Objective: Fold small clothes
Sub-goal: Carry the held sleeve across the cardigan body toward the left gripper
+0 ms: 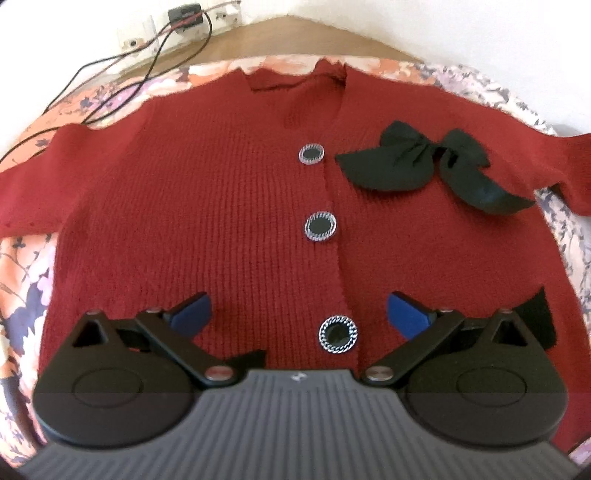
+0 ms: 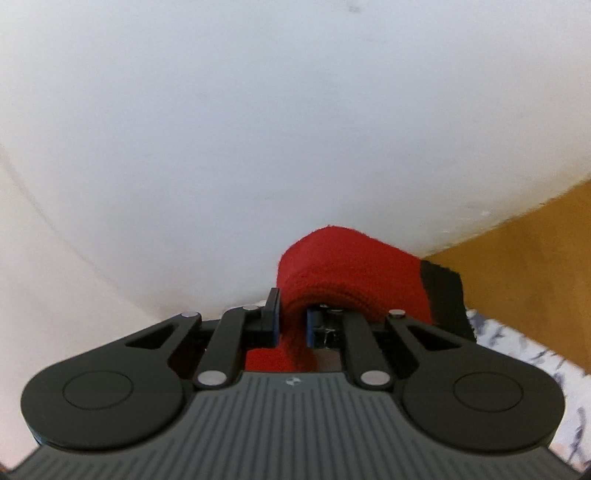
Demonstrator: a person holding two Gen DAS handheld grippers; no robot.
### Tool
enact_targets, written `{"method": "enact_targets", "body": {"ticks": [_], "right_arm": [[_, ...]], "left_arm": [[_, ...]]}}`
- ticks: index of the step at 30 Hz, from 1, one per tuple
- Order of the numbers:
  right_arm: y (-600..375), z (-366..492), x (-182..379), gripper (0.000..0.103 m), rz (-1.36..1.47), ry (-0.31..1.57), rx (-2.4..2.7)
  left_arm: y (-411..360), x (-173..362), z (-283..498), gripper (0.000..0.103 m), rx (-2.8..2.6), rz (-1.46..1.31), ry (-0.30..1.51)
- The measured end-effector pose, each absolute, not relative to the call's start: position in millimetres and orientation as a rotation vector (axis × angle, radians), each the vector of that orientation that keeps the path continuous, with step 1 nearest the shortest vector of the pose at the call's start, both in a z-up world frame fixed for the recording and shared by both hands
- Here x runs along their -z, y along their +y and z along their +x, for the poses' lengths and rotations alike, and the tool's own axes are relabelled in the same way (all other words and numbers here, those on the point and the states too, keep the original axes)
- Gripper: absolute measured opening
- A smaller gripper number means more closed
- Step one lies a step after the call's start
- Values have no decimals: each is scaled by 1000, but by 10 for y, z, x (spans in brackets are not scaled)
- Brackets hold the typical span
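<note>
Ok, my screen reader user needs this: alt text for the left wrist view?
A red cardigan lies flat, buttoned, on a floral sheet, a black bow on its chest. The open left gripper hovers over its hem.

We recorded a floral bedsheet (image 1: pixel 22 266) in orange, lilac and navy; black and red cables (image 1: pixel 110 70) trailing across it to a black adapter (image 1: pixel 184 16) at white wall sockets (image 1: pixel 136 35); a wooden board (image 2: pixel 524 266); a white wall (image 2: pixel 258 129).

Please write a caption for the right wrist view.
Right gripper clamps a red knitted sleeve with black cuff.
</note>
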State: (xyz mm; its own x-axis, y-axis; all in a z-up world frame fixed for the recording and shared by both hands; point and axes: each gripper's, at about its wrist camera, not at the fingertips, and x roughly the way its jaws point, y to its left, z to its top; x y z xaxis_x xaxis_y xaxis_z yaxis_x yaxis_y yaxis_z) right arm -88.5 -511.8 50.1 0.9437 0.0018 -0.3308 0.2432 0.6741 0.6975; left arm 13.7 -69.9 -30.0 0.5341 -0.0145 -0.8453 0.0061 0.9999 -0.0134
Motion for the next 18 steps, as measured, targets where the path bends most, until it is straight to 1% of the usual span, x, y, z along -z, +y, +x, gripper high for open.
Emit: {"method": "enact_targets", "body": {"ticks": [8, 18], "right_arm": [[-4661, -779, -772, 13, 769, 312, 32], [-4126, -726, -947, 13, 709, 313, -44]], "left_arm": [[-686, 91, 108, 103, 44, 54, 949], [-466, -42, 164, 103, 66, 24, 919]]}}
